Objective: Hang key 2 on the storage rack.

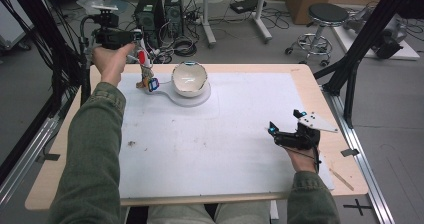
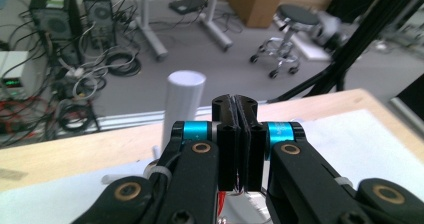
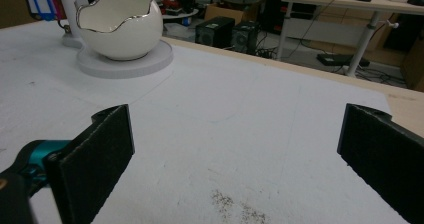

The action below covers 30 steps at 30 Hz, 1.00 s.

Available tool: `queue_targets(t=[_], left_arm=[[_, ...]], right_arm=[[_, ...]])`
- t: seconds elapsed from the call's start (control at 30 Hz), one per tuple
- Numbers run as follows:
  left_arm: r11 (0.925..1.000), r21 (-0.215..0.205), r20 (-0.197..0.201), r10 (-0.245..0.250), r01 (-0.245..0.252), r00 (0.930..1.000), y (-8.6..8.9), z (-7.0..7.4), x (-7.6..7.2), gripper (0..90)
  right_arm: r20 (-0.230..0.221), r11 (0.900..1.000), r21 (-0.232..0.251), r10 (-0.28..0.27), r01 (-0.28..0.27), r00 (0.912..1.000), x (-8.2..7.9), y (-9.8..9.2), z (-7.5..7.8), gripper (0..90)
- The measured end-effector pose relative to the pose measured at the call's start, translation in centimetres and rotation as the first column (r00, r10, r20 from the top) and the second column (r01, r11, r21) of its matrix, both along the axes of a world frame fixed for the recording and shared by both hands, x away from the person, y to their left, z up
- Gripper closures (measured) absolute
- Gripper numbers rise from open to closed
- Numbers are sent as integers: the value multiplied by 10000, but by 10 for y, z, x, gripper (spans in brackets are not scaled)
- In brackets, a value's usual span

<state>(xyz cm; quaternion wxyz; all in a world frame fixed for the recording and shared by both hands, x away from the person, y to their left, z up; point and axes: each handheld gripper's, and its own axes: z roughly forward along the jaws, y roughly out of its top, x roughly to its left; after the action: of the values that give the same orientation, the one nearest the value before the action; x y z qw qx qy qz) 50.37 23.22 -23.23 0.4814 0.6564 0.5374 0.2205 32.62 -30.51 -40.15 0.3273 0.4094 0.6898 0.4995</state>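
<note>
My left gripper (image 1: 136,35) is raised over the far left corner of the table, jaws shut. A red tag (image 1: 142,58) hangs just under them, a sliver of that red tag (image 2: 220,200) showing below the jaws in the left gripper view (image 2: 239,109). Right ahead stands a white post (image 2: 184,104) with a side peg. A blue tag (image 1: 153,84) and other keys hang low on the post (image 1: 145,71). Beside it a white egg-shaped bowl (image 1: 189,76) sits on a round white base (image 1: 197,98). My right gripper (image 1: 284,122) rests open at the right, jaws wide apart (image 3: 235,149), nothing between them.
A white mat (image 1: 225,139) covers the wooden table (image 1: 340,174). Black frame posts (image 1: 350,79) stand at the right edge and along the left. Behind the table are computer towers (image 1: 150,11), cables and a stool (image 1: 325,19). A small dark stain (image 3: 235,206) marks the mat.
</note>
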Motion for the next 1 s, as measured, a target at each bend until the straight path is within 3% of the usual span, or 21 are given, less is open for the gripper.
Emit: queue_targets(t=[0.23,0.4,0.57,0.63,0.67,0.8,1.0], left_arm=[[9999,110,-133,27,-26,9999,-1,-3,3,878],[9993,310,-623,-197,217,9979,-4,-9,7,877],[9998,117,-746,-156,165,9971,-5,-13,6,869],[10000,64,-747,33,-29,9972,-3,-15,5,824],[10000,-28,-786,79,-81,9969,-1,-17,5,790],[9935,-1116,-1156,-355,226,9927,12,-25,5,597],[9810,-1934,-801,-287,127,9964,28,-35,-2,416]], right_arm=[[-38,9998,-181,-4,4,10000,0,1,-1,7],[-46,9999,-134,-42,41,10000,-2,0,-1,7],[-23,9998,-177,-28,27,10000,-1,0,-1,7],[-13,9998,-186,12,-13,10000,-1,0,-1,7],[0,9998,-195,18,-18,10000,-1,0,-1,7],[7,9999,-166,8,-8,10000,-1,1,-1,7],[-9,9998,-175,19,-19,10000,0,2,-1,7]])
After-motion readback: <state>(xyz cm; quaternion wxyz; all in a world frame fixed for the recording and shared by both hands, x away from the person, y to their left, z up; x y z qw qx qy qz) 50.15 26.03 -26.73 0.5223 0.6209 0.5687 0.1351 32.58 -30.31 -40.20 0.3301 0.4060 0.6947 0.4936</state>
